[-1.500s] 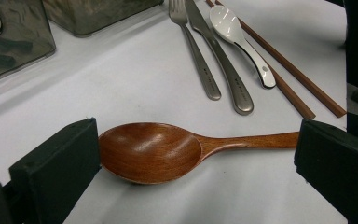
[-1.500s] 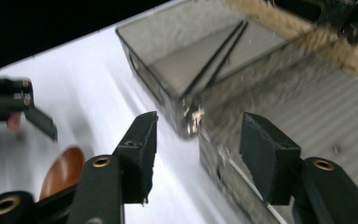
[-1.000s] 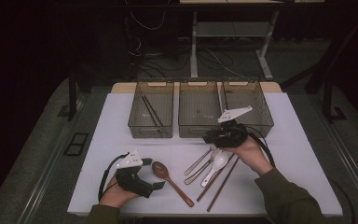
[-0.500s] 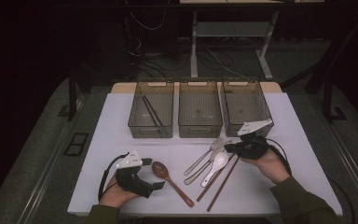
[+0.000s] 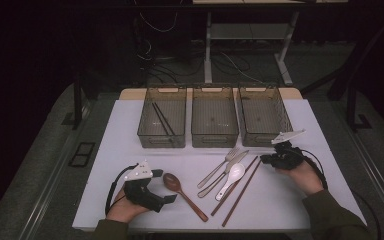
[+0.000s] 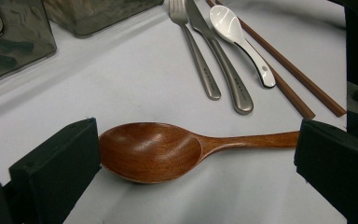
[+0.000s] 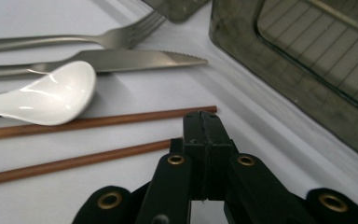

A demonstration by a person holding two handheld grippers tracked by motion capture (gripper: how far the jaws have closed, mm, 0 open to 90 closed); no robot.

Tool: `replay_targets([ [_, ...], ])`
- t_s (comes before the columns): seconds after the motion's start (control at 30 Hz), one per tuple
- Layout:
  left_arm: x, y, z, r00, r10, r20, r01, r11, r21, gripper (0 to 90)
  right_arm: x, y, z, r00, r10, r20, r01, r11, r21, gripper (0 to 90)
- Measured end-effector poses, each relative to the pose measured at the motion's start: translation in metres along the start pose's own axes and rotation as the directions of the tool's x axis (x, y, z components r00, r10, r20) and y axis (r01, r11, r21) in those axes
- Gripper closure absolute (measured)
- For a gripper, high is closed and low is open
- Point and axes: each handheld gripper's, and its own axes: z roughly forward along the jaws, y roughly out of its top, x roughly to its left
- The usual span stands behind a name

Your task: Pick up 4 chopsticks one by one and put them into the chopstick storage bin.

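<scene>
A brown wooden spoon (image 5: 182,192) lies on the white table, right in front of my left gripper (image 5: 166,196). In the left gripper view the spoon (image 6: 154,151) lies crosswise just beyond the wide-open jaws of the left gripper (image 6: 196,154), and the pads do not press on it. My right gripper (image 5: 264,159) is shut with nothing between its jaws. In the right gripper view the right gripper (image 7: 203,116) hangs low over the far ends of two brown chopsticks (image 7: 88,122); I cannot tell whether it touches them.
A fork (image 5: 220,167), a knife (image 5: 228,169) and a white spoon (image 5: 232,176) lie beside the brown chopsticks (image 5: 237,192). Three smoky bins stand at the back: the left bin (image 5: 161,142) holds black chopsticks (image 5: 161,119), then the middle bin (image 5: 214,140) and the right bin (image 5: 266,140).
My right gripper has come away from the right bin, moving right and down to the table by the chopstick ends. The left hand has stayed put.
</scene>
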Motion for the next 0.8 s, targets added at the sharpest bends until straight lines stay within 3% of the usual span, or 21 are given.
replay_targets([
  [0.4, 0.000, 0.000, 0.001, 1.0000, -0.003, -0.001, 0.003, 1.0000, 0.004, 0.0, -0.002, -0.002, 0.012, 1.0000, 0.006, 0.003, -0.006, 1.000, 0.030, 89.6],
  [0.8, 0.000, 0.000, 0.001, 1.0000, -0.003, 0.001, 0.003, 1.0000, 0.003, 0.0, -0.003, 0.005, 0.020, 0.9999, 0.013, 0.004, -0.013, 1.000, 0.015, 89.5],
])
